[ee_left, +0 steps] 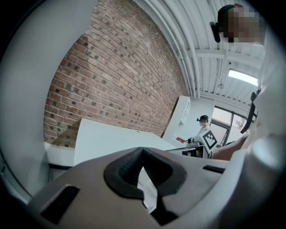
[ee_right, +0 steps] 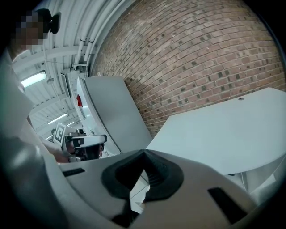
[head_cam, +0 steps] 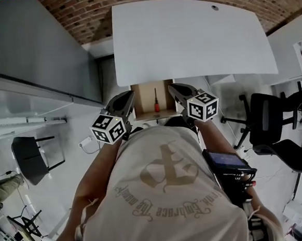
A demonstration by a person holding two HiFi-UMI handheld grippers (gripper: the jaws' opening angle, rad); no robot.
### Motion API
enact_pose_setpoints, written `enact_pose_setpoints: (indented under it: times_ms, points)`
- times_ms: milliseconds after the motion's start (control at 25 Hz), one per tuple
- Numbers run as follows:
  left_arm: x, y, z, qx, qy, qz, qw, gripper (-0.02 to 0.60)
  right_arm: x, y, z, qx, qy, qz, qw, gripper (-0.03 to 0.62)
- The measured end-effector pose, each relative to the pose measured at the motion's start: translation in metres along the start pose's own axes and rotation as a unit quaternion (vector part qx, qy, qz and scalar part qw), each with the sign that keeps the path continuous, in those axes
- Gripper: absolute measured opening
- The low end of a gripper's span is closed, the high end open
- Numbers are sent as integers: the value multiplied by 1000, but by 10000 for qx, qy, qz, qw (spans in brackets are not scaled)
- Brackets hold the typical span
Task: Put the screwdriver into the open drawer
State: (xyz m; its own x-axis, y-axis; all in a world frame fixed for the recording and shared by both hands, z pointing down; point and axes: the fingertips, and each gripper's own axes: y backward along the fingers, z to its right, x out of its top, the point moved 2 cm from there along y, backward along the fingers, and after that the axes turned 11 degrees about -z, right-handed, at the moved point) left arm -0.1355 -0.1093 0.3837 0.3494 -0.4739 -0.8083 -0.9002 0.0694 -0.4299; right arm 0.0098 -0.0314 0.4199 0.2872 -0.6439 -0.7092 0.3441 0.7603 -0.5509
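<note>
Screwdriver (head_cam: 155, 99) lies inside the open drawer (head_cam: 141, 100), at twelve o'clock from us. We hold our left gripper (head_cam: 130, 96) at eleven and right gripper (head_cam: 172, 88) at one, both fully closed, gripping nothing.

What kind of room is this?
Probably an office or lab workspace: a big white desk by a brick wall, with black swivel chairs standing around it.
</note>
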Motion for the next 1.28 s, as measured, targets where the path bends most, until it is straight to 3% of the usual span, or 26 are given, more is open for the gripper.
enact_pose_setpoints:
  times_ms: [600, 1120, 1280]
  points:
    - [-9, 2, 16, -125, -200, 4, 9997, 18, -22, 36, -3, -195, -66, 171, 9996, 23]
    - [-42, 2, 29, -314, -9, -231, 9992, 18, -40, 38, -6, -318, -151, -1, 9994, 23]
    - [-42, 29, -3, 8, -82, -192, 9998, 18, -31, -2, -23, -19, -31, 84, 10000, 23]
